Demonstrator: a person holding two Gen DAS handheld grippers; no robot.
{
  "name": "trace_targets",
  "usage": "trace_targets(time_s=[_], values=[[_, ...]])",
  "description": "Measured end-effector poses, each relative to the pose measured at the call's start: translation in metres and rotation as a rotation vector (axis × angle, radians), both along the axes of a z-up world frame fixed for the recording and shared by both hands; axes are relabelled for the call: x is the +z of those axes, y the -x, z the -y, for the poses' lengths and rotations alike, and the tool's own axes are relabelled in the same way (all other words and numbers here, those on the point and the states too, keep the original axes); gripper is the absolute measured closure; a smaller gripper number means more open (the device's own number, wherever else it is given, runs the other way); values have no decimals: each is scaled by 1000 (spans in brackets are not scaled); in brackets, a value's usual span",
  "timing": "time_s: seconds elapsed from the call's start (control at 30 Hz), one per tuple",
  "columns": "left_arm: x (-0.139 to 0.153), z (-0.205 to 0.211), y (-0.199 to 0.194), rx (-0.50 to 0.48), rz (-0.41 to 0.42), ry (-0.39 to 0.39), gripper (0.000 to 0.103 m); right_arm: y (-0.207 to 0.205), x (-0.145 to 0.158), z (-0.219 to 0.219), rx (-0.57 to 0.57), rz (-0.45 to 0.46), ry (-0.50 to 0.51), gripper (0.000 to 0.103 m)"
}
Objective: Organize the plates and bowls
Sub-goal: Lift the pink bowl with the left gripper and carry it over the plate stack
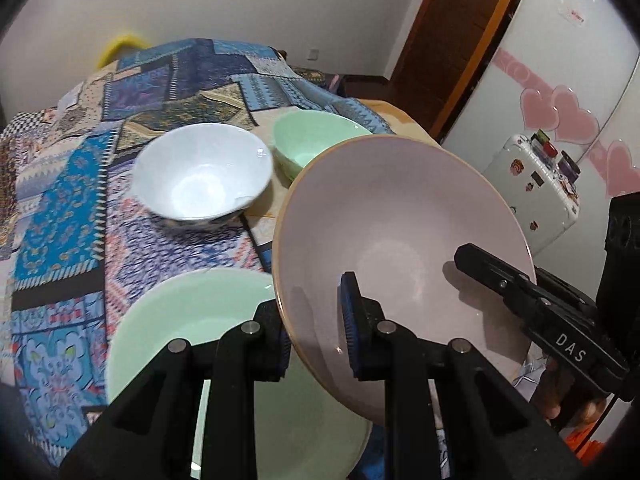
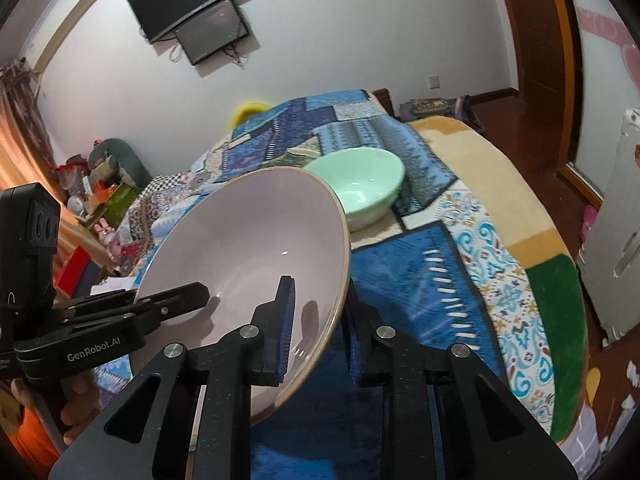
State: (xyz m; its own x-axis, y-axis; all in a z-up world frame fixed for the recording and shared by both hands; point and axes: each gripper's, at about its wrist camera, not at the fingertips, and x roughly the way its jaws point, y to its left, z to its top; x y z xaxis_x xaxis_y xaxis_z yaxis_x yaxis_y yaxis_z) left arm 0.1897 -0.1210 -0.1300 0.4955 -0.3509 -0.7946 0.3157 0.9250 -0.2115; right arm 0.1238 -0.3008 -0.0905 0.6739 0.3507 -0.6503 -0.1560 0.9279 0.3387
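"DAS" is printed in white on the right tongs [image 1: 464,258] as the left camera sees them; "GenRobot.AI" shows on the left tongs [image 2: 200,294] in the right camera. Both tongs are clenched on 1 pale pink bowl [image 1: 400,240] with a tan rim — the left on its near-left rim, the right on the opposite rim, each with 1 finger inside. The bowl is tilted, lifted clear of the bed [image 2: 460,280] and its patchwork quilt [image 1: 60,220]. Only the left camera shows a white bowl [image 1: 202,172] mid-bed and a mint plate [image 1: 180,320] at the near edge. Both show a mint bowl [image 2: 360,184] farther back.
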Motion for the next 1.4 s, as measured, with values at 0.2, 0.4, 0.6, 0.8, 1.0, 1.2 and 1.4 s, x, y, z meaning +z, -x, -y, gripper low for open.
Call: trace_targets(time_s=[0.2, 0.4, 0.6, 0.8, 1.0, 1.2, 1.4], values=[[16, -35, 24, 55, 36, 5, 81, 2, 9, -32, 61, 17, -9, 83], [31, -79, 46, 125, 72, 17, 81, 1, 13, -73, 136, 26, -12, 83], [36, -127, 66, 207, 90, 18, 81, 1, 12, -115, 215, 28, -8, 83], [39, -167, 86, 278, 104, 5, 81, -2, 5, -149, 286, 1, -28, 83], [34, -200, 100, 337, 96, 0, 81, 2, -1, -179, 339, -12, -21, 83], [22, -227, 108, 391, 81, -2, 82, 3, -13, -208, 395, -50, 14, 83], [1, -246, 110, 426, 41, -5, 82, 1, -29, -225, 425, -104, 24, 83]])
